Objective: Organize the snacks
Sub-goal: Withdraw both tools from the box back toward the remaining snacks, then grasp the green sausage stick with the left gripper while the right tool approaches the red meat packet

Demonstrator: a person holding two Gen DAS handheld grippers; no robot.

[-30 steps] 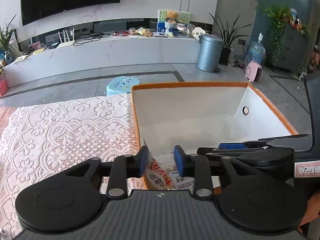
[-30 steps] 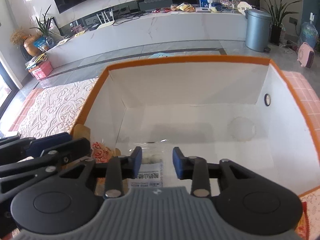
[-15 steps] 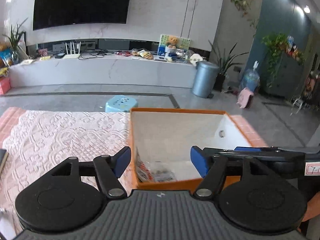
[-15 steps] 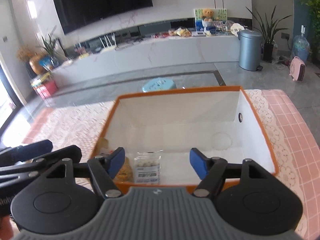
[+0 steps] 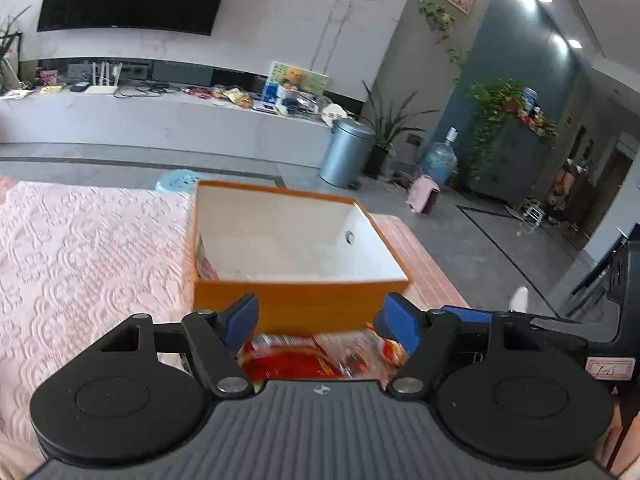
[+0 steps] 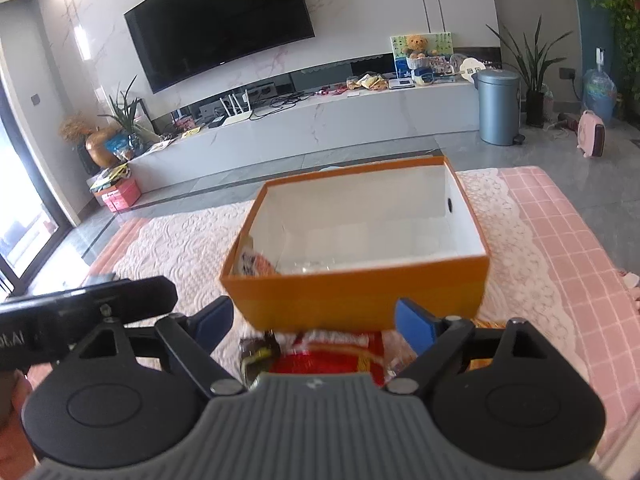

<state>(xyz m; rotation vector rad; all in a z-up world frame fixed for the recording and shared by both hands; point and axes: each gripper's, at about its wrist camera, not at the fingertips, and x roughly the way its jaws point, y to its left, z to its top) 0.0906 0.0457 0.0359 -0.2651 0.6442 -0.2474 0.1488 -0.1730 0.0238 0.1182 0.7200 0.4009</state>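
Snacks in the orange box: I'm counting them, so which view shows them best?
The right wrist view: it looks down at the snacks in the box corner. The left wrist view shows only an edge.

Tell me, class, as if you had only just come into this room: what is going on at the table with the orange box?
A person is sorting snacks with a hand-held gripper in each hand. The orange box sits on a lace tablecloth with a couple of snack packets already lying in its near left corner. Both the left hand-held gripper and the right hand-held gripper are empty, jaws opening, just in front of the box. Red snack packets wait on the table below them, not yet picked up.
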